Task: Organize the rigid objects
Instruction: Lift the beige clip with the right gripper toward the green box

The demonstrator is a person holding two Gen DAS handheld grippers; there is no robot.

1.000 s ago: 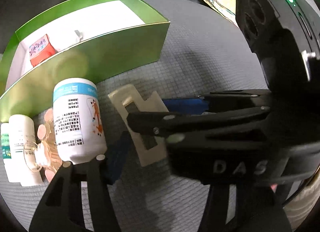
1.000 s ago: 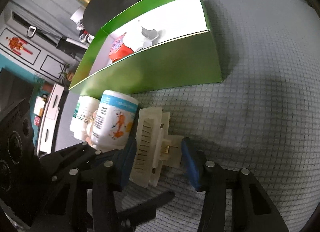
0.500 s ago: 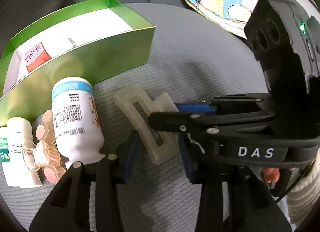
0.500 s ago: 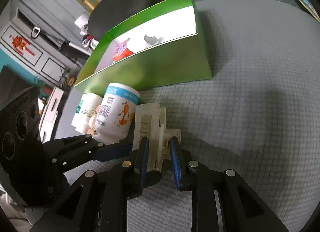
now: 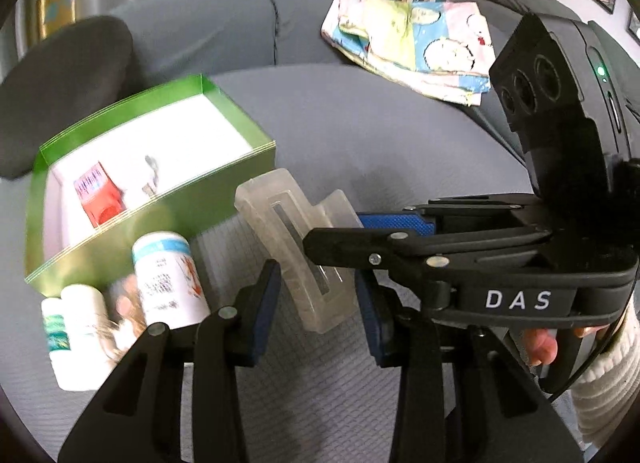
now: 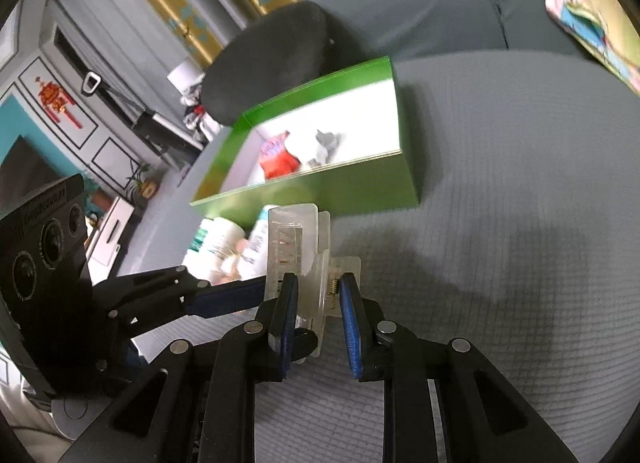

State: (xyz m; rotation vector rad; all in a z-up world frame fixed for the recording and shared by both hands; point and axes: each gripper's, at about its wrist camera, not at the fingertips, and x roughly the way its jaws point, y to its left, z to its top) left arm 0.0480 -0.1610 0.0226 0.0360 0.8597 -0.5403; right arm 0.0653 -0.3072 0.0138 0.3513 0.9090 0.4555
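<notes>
Left gripper [image 5: 316, 305] and right gripper [image 6: 318, 321] both clamped on translucent hair clip [image 5: 298, 247], held clear of grey cushion [image 6: 500, 243]; green box [image 5: 168, 219] ahead, white bottles [image 5: 166, 279] below-left.

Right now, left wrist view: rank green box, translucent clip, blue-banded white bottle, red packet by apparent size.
1. green box
2. translucent clip, held nearer the camera, so its size is inflated
3. blue-banded white bottle
4. red packet, inside the box

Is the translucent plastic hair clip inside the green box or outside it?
Outside: the translucent plastic hair clip is held before the green box by both grippers.
</notes>
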